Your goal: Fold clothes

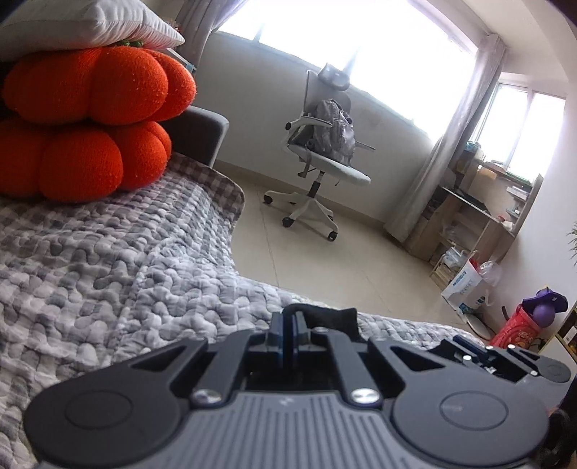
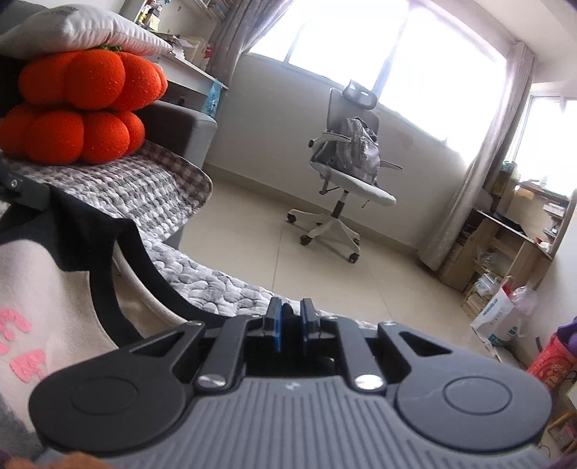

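Grey-and-white quilted bedding [image 1: 119,259] fills the left and lower centre of both views, with pale tiled floor [image 1: 324,259] beyond its edge. Two orange pumpkin cushions [image 1: 90,119] are stacked at upper left under a white pillow [image 1: 90,21]. A white office chair [image 2: 346,169] carrying a grey backpack [image 2: 360,148] is seen at centre before bright windows [image 1: 342,39], and wooden shelving [image 2: 505,245] is seen at right.

In the left wrist view, the left tongs [image 1: 294,333] are drawn narrow at lower centre, and a dark fabric edge of the garment [image 1: 326,317] is pinched between the blue pads. The right tongs [image 1: 468,346] are seen at lower right of that frame.

In the right wrist view, the right tongs are likewise closed at lower centre on a fold of black cloth. The garment [image 2: 54,274] is spread across the lower left of this frame: a cream body with pink lettering [image 2: 21,346] and black trim, laid on the bedding. Part of the left tongs [image 2: 21,187] is seen at the left edge.
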Motion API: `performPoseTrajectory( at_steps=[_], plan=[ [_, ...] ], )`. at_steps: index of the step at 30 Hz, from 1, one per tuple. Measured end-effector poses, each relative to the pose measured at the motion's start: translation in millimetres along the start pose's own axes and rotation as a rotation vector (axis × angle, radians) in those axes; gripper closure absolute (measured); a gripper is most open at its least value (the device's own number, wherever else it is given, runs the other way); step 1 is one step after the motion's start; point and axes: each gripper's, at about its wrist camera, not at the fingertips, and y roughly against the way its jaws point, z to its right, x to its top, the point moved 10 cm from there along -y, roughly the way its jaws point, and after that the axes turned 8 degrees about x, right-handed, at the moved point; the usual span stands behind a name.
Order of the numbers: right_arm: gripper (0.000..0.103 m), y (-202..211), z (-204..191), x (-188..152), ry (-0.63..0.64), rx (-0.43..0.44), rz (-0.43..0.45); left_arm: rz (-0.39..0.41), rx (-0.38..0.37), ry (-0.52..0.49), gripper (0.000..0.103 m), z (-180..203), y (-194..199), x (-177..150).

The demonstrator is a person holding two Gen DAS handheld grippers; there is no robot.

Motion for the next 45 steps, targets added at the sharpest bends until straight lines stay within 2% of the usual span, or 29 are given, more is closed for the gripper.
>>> performPoseTrajectory(
  at_steps=[8,17,28,29,31,32,33,35,40,45],
  plan=[
    [0.091,-2.1,-2.3,-5.5,0.010,-0.017,-0.025,-0.026,0.028,-0.039,0.099,1.9,-12.9,-10.6],
    [0.089,-5.8,-5.0,-8.7,0.014,-0.008,-0.050,-0.054,0.017,-0.006,0.099,-4.7,-19.2,-13.3],
    [0.085,-9.0,-5.1,-9.8,0.013,-0.002,-0.072,-0.143,-0.075,0.103,0.098,-15.3,-27.2,-18.7],
    [0.083,-9.2,-4.9,-9.7,0.010,-0.001,-0.073,-0.150,-0.087,0.112,0.098,-15.7,-26.7,-18.3],
    [0.073,-7.3,-4.2,-8.6,0.005,-0.002,-0.066,-0.156,-0.105,0.132,0.097,-18.5,-23.3,-16.1],
    [0.061,-4.5,-3.6,-6.3,0.001,0.001,-0.054,-0.158,-0.112,0.141,0.092,-20.0,-21.0,-14.9],
    [0.055,-1.1,-2.9,-3.5,-0.003,0.004,-0.040,-0.159,-0.117,0.154,0.086,-22.5,-18.4,-13.3],
    [0.050,5.6,-1.9,2.1,-0.020,0.020,-0.022,-0.157,-0.130,0.183,0.078,-29.4,-12.4,-9.7],
    [0.046,22.3,-2.5,16.8,-0.097,0.107,-0.019,-0.153,-0.125,0.233,0.073,-53.6,2.8,-2.2],
    [0.044,39.9,-17.2,28.3,-0.186,0.243,-0.039,-0.187,-0.077,0.211,0.070,-75.3,10.2,-6.0]
  ],
)
